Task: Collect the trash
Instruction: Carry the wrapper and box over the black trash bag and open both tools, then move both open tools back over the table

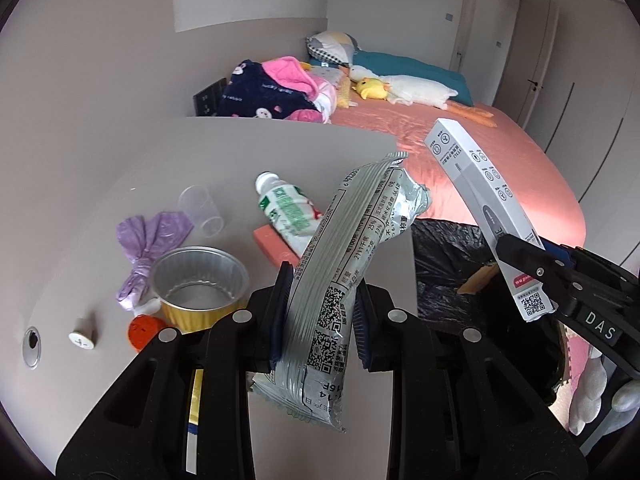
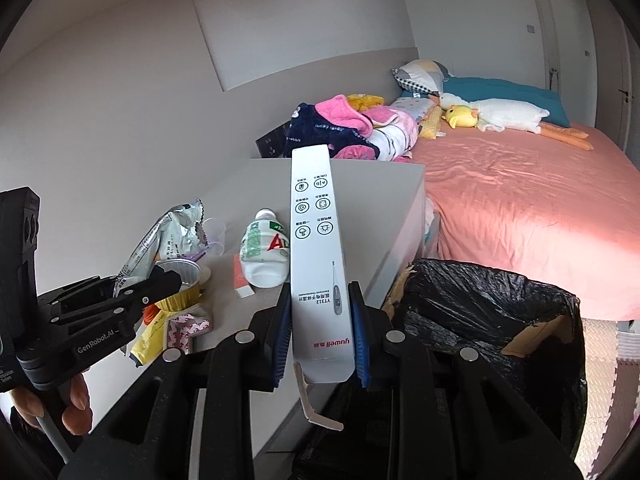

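My left gripper (image 1: 320,316) is shut on a silver snack wrapper (image 1: 340,264), which stands up between its blue pads above the grey table's right edge. My right gripper (image 2: 320,336) is shut on a long white thermometer box (image 2: 316,256), held upright. In the left wrist view the same box (image 1: 484,204) and the right gripper (image 1: 532,272) hang over the bin lined with a black bag (image 1: 452,272). The right wrist view shows the bin (image 2: 492,312) just right of the box, and the left gripper (image 2: 132,280) with the wrapper (image 2: 168,232) at the left.
On the grey table (image 1: 180,160) lie a green-labelled white bottle (image 1: 288,212), a clear cup (image 1: 200,210), a foil cup (image 1: 200,284), a purple bag (image 1: 148,248), an orange cap (image 1: 142,330) and a pink block (image 1: 272,244). A pink bed (image 2: 520,208) with toys stands behind.
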A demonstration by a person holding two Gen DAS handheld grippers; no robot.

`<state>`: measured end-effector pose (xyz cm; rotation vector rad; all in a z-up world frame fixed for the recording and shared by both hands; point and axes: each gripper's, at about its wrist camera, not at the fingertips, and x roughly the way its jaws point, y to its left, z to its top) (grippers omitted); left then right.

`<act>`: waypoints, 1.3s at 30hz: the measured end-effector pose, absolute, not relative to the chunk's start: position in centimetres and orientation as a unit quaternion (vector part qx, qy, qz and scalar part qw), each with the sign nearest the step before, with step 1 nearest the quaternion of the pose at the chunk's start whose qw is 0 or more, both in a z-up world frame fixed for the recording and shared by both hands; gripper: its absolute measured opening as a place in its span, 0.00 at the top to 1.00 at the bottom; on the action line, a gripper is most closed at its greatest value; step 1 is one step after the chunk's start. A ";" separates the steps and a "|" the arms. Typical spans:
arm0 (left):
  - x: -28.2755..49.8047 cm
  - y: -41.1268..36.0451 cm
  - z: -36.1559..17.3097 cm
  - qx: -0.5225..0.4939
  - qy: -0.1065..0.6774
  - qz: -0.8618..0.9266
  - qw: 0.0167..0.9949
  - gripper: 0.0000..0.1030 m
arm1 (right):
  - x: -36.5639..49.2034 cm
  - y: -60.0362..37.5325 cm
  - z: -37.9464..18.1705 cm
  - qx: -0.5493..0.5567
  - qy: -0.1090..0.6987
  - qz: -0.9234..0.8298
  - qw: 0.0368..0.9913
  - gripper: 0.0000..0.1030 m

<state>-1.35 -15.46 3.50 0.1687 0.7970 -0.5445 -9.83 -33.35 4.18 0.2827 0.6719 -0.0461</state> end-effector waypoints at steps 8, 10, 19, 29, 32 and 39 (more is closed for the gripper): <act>-2.4 -20.8 2.5 0.105 0.390 -0.315 0.859 0.73 | -12.2 -36.9 4.2 0.153 0.322 -0.063 0.932 0.73; -2.7 -21.8 2.3 0.109 0.392 -0.326 0.853 0.73 | -12.9 -37.9 4.1 0.157 0.321 -0.074 0.931 0.72; -3.7 -26.3 1.1 0.118 0.411 -0.379 0.821 0.58 | -15.3 -41.7 3.6 0.181 0.321 -0.119 0.922 0.72; -3.8 -28.1 -0.4 0.088 0.442 -0.411 0.793 0.06 | -18.6 -46.2 4.2 0.226 0.269 -0.222 0.910 0.20; -3.9 -27.6 -0.4 0.090 0.441 -0.405 0.796 0.06 | -18.3 -46.0 4.1 0.223 0.272 -0.218 0.910 0.20; -3.3 -25.9 -0.5 0.096 0.437 -0.382 0.808 0.06 | -16.7 -44.0 3.8 0.210 0.285 -0.196 0.914 0.20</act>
